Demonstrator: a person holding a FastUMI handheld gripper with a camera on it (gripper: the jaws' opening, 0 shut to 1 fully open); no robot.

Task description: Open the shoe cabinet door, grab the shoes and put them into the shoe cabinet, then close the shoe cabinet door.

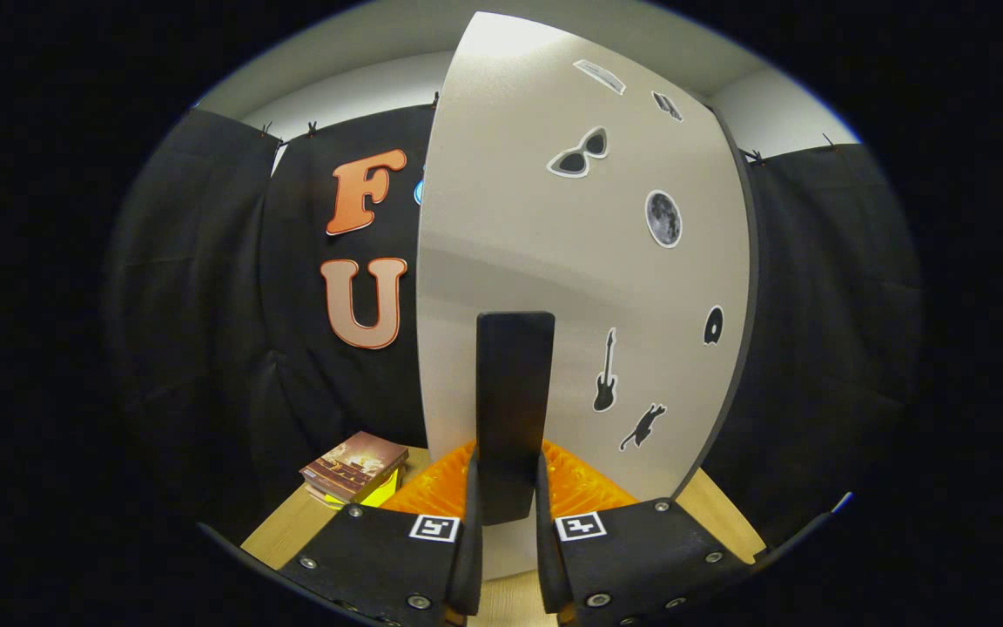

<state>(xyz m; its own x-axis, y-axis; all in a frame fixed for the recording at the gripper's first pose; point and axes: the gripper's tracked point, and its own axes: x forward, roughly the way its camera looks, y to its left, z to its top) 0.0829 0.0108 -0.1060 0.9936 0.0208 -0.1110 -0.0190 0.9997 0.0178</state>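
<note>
I am holding my gripper (pixel 508 522) straight up against the shoe cabinet door (pixel 580 287), and its two fingers are pinching the door's dark handle (pixel 514 409) between them. The handle is a flat upright bar: its lower end is sitting down in the narrow gap between my fingers, both fingers are pressing against its sides, and the rest of it is rising toward twelve o'clock from the fingertips, against the pale face of the door.

The door itself is standing dead ahead of me, touching the handle I am gripping and spreading from about ten o'clock round to three o'clock of the fingers. I am seeing it at an angle, its dark edge running down the side at three o'clock (whether it is fully shut or a little ajar I cannot tell from here). Stickers are dotting its face: sunglasses (pixel 579 155) at about one o'clock, a moon (pixel 663 219) just below and to the right of them, a guitar (pixel 605 372) right beside the handle at three o'clock, a cat (pixel 642 427) just under the guitar, and a small dark round one (pixel 713 325) near the door's edge.

Something orange and ribbed (pixel 432 488) is showing just behind my fingers on either side of the handle's base. At about nine o'clock from the fingertips, a small stack of books (pixel 353 466) is lying on the wooden table (pixel 292 527), apart from the door and from my gripper.
</note>
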